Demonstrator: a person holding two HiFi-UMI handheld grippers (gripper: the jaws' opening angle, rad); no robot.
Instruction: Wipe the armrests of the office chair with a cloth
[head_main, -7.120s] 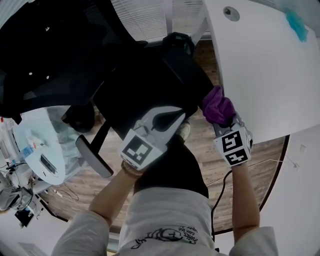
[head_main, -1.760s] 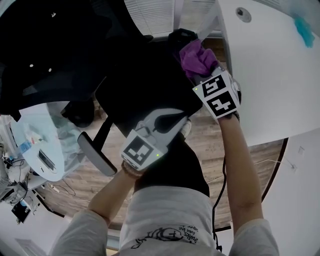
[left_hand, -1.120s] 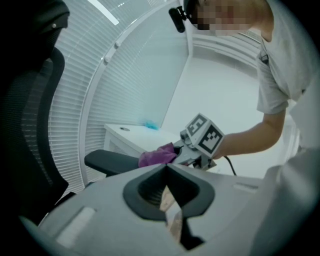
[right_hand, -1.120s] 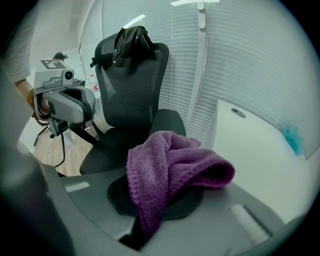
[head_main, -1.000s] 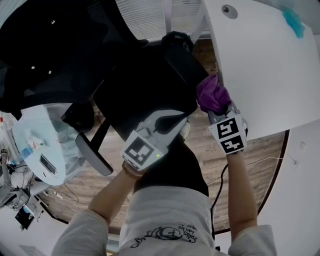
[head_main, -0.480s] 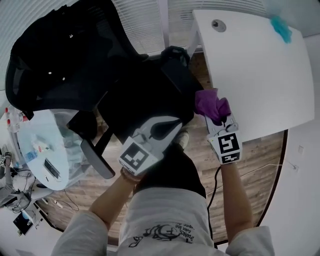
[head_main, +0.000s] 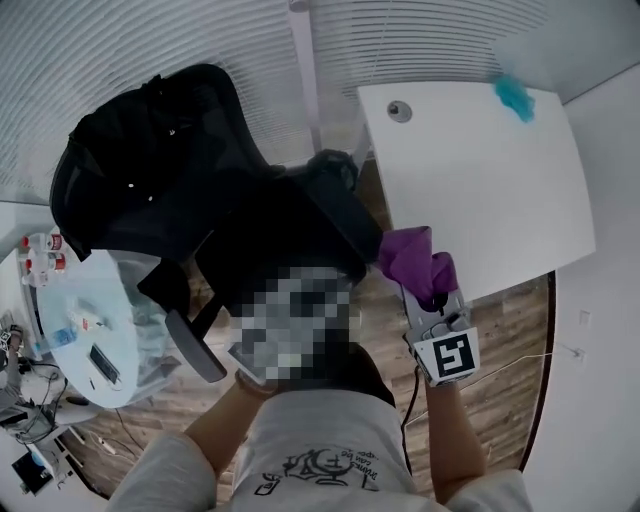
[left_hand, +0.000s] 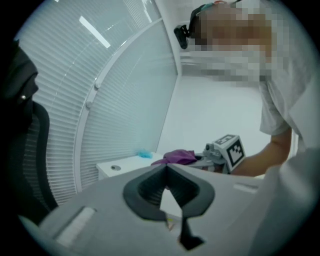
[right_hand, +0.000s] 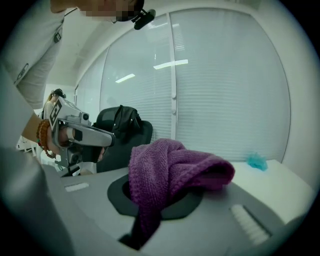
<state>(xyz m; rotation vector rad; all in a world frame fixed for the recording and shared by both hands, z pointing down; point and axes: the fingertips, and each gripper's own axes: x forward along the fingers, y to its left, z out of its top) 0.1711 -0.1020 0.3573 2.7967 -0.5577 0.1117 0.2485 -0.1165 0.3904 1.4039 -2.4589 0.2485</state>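
- Gripping a bunched purple cloth in the right gripper, jaws clamped on it, most of the wad spilling forward past the tips.
- Just ahead and slightly left of that claw: the near armrest of the office chair, with the cloth's edge at its closest end. Cannot tell whether touching or only beside.
- Long axis of that armrest running away from the claw, slanting forward-left. Likely calls for a push along its length rather than across it.
- Close along the claw's right: a white desk. Little room to swing that way, judging by the narrow gap.
- Left gripper: closed with nothing between the jaws, held to the left of the right claw, near the seat front.
- Other armrest well off to the left, across the seat and beyond the left claw. Nearer the empty claw than the one with the cloth, so probably needs a long reach across or a turn of the chair.
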